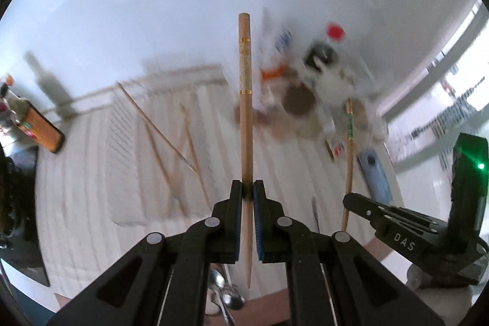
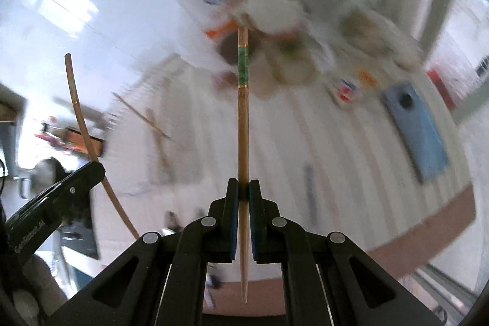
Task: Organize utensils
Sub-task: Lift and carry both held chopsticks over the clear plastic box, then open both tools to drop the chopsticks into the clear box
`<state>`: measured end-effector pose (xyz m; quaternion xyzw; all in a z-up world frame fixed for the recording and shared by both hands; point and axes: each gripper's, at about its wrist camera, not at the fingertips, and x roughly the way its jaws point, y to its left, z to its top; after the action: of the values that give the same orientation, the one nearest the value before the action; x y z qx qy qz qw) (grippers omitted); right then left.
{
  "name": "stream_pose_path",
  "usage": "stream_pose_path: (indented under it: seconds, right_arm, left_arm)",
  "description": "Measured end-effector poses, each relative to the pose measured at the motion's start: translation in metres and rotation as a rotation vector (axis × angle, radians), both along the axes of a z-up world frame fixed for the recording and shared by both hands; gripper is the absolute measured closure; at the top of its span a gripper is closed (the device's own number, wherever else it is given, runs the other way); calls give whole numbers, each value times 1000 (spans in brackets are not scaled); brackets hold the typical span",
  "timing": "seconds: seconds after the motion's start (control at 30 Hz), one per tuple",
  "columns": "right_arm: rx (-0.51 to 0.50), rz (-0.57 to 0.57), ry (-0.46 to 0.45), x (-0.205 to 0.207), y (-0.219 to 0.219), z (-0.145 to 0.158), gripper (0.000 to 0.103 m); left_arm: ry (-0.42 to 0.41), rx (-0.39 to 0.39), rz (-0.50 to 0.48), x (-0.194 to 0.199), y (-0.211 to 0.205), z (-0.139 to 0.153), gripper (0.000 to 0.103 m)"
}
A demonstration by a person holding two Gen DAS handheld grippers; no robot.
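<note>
My left gripper is shut on a wooden chopstick with gold bands, held upright above the table. My right gripper is shut on a wooden chopstick with a green band, also lifted. Each gripper shows in the other's view: the right one with its chopstick, the left one with its chopstick. Several loose chopsticks lie on a white ribbed mat below. Metal spoons lie near the table's front edge.
A blurred pile of packets, cups and a red-capped item sits at the far side. A blue rectangular case lies to the right. An orange carton and bottles stand at the left. The table's pink front edge shows.
</note>
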<state>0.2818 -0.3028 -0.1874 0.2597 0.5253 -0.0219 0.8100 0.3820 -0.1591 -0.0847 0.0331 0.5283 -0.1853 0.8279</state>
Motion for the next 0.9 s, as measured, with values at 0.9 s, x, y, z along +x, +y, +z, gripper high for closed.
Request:
stream_pose_path:
  seconds: [0.9]
  right_arm:
    - [-54, 275, 141, 195, 133, -66, 81]
  left_arm:
    - [319, 72, 328, 121, 118, -83, 93]
